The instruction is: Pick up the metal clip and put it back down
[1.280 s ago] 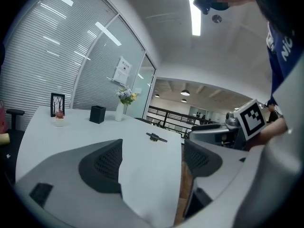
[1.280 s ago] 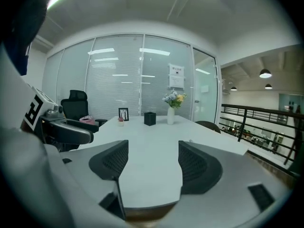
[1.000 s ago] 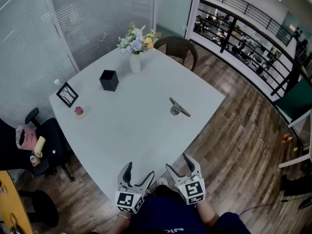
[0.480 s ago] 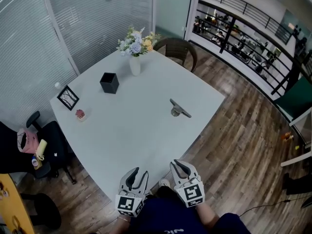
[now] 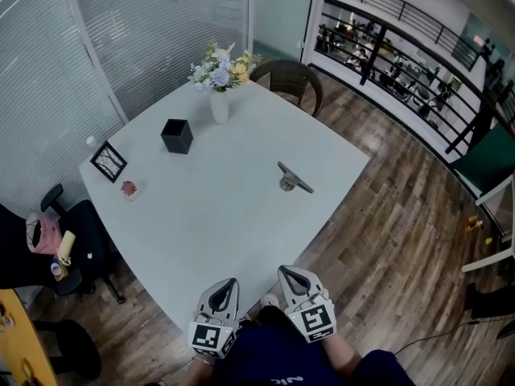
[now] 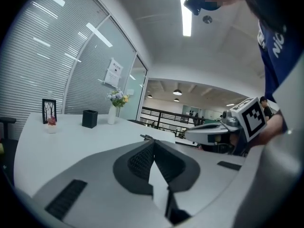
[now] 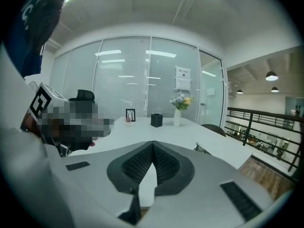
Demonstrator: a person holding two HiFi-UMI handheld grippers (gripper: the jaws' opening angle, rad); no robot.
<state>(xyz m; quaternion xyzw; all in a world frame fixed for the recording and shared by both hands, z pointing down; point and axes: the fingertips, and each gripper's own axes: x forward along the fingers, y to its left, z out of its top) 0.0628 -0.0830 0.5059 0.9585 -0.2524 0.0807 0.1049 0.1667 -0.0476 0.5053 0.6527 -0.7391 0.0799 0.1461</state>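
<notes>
Both grippers have just been closing. A second ago each stood forked open at the near edge of the table [image 5: 241,215]; now the left gripper [image 5: 232,281] and the right gripper [image 5: 283,271] have their jaws brought tip to tip with nothing between them. The metal clip [image 5: 293,179] lies where it lay before, out on the right half of the tabletop, well apart from both grippers.

From above, the whole layout is plain. The left gripper view [image 6: 153,141] shows ribbed pads meeting in one line, with the right gripper's marker cube [image 6: 251,118] alongside and the clip [image 6: 146,137] only a speck on the table's far edge. The right gripper view [image 7: 153,143] shows the same closed pads and the clip [image 7: 202,148] low at the right, clearer there.

A vase of flowers [image 5: 219,95] stands at the far corner, a black box [image 5: 177,135] near it, and a picture frame [image 5: 108,161] and a small pink ornament [image 5: 129,187] along the left edge. A brown chair [image 5: 291,79] sits behind the table. Only bare tabletop lies between grippers and clip.
</notes>
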